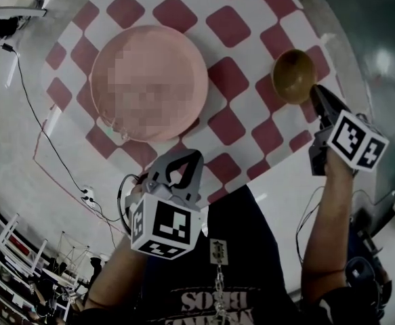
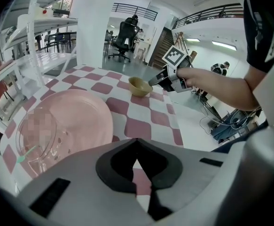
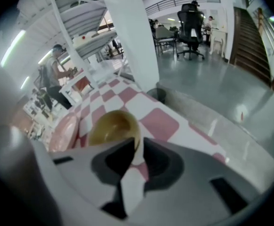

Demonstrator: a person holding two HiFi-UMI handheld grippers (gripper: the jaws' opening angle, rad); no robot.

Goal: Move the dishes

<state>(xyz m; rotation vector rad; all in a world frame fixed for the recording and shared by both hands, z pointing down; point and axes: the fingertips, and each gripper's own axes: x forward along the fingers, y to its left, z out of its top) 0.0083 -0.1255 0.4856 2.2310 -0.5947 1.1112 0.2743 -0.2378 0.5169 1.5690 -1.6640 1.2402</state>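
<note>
Two grippers are in my hands. Right of the pink plate (image 1: 187, 53), my right gripper (image 1: 317, 95) pinches the small brown bowl (image 1: 293, 75) by its rim on the side away from the plate. My left gripper (image 1: 190, 157), pressed together and empty, hangs below the plate, farther off.

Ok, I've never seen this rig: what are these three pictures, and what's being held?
No robot: a person holds a two-jaw gripper in each hand. The head view looks down from the person's head; the two gripper views ride on the grippers, looking along their jaws. On the red-and-white checked tablecloth lie a large pink plate, with a clear glass vessel on it, and a small mustard-yellow bowl. The right gripper is closed on the bowl's rim. The left gripper is shut and empty, by the cloth's near edge.
</note>
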